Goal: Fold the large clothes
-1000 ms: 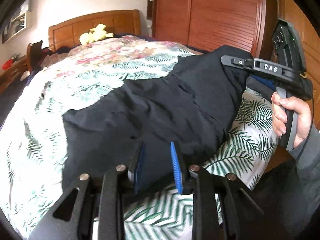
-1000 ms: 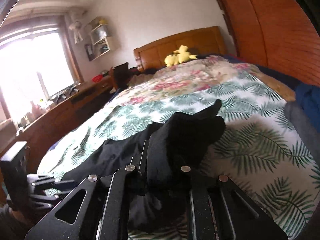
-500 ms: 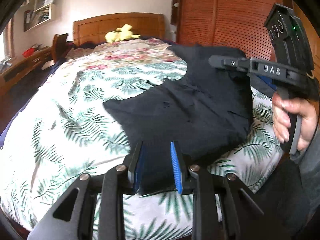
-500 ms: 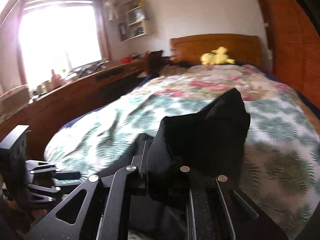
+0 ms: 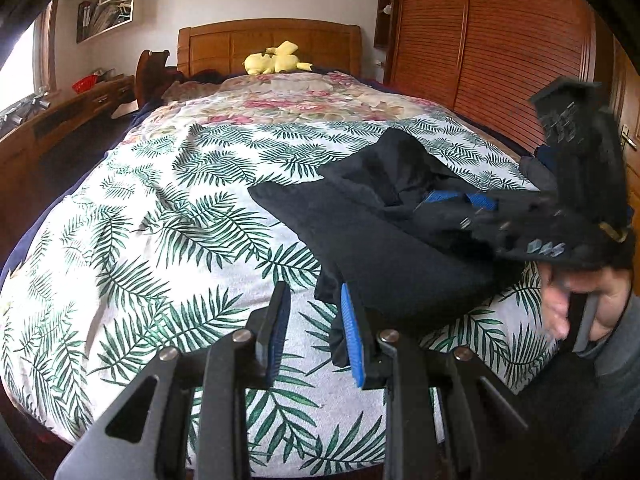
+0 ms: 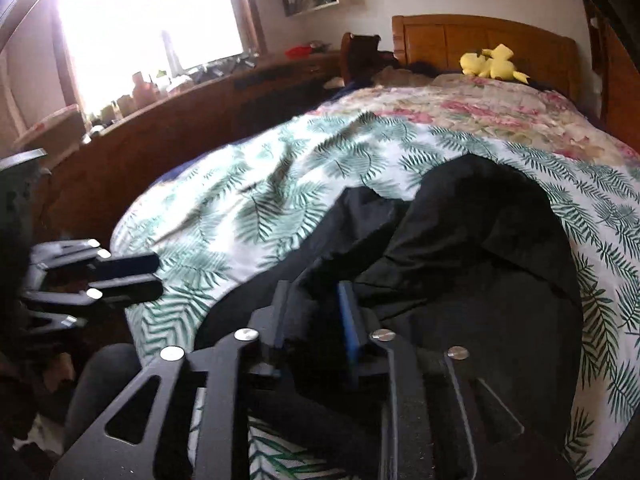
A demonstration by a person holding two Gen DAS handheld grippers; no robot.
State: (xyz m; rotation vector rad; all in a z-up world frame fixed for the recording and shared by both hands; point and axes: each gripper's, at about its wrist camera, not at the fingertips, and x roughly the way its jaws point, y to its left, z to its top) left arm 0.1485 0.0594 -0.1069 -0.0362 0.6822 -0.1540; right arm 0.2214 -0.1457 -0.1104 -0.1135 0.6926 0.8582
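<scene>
Black garment (image 5: 384, 248) lies folded over (unevenly); we have just been opening the right gripper (image 6: 316, 308), left gripper (image 5: 314, 320) empty, tidying remains.

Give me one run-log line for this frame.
stage: fold laid over | garment: black, bunched on bed | left gripper: open, off the cloth | right gripper: just opening, pads off the cloth

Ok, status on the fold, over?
Left gripper open, nothing pinched. Right gripper just opening, black garment under its jaws, unclamped. Garment bunched on the bedspread. Nothing in the way.
</scene>
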